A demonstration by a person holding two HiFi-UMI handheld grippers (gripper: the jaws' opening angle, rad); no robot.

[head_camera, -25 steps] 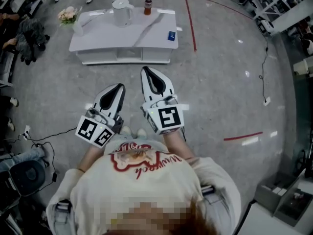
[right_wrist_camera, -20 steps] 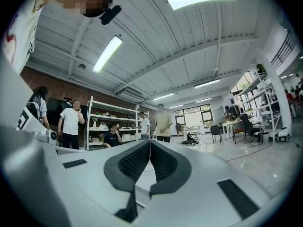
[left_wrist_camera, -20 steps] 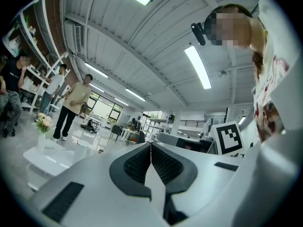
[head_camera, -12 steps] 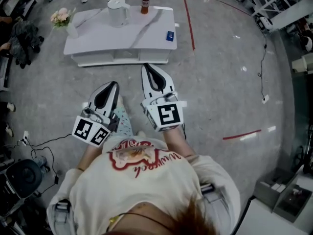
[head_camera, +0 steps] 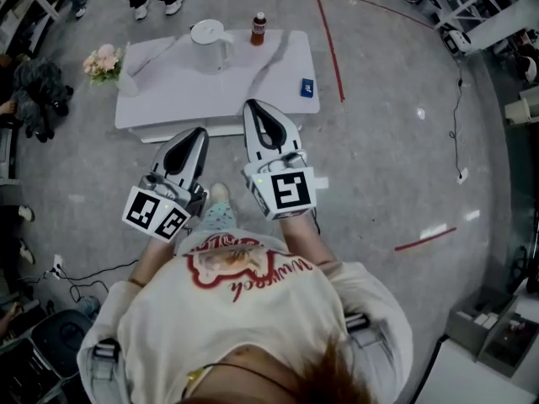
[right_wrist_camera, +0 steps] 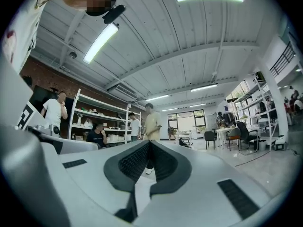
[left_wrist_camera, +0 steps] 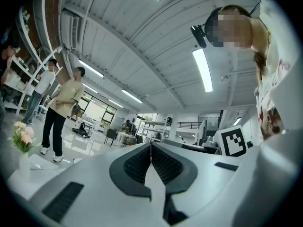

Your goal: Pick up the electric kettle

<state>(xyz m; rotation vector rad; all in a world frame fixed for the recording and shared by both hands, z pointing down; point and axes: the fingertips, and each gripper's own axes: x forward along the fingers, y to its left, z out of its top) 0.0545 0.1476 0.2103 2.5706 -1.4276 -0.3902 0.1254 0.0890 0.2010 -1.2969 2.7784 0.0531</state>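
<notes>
**Fig.** Fingers of the left gripper (left_wrist_camera: 150, 146) and of the right gripper (right_wrist_camera: 149, 144) lie pressed together, with nothing between them. Both grippers point roughly level and, in the head view, reach about the near edge of the bench (head_camera: 278, 87). The electric kettle (head_camera: 210, 42) stands upright toward the far left of the bench top, well apart from both grippers. A bottle (head_camera: 258, 27) stands near it at the far edge. A vase of flowers (head_camera: 108, 61) sits at the left end and a small blue card (head_camera: 307, 87) at the right.

Likely hazards:
- Fingers that arrive unopened would shove the kettle and tip or slide it.
- A reach swung wide could knock over the bottle.
- A grip on the smooth round body rather than the handle may slip, more so if there is water inside, which cannot be told.
</notes>
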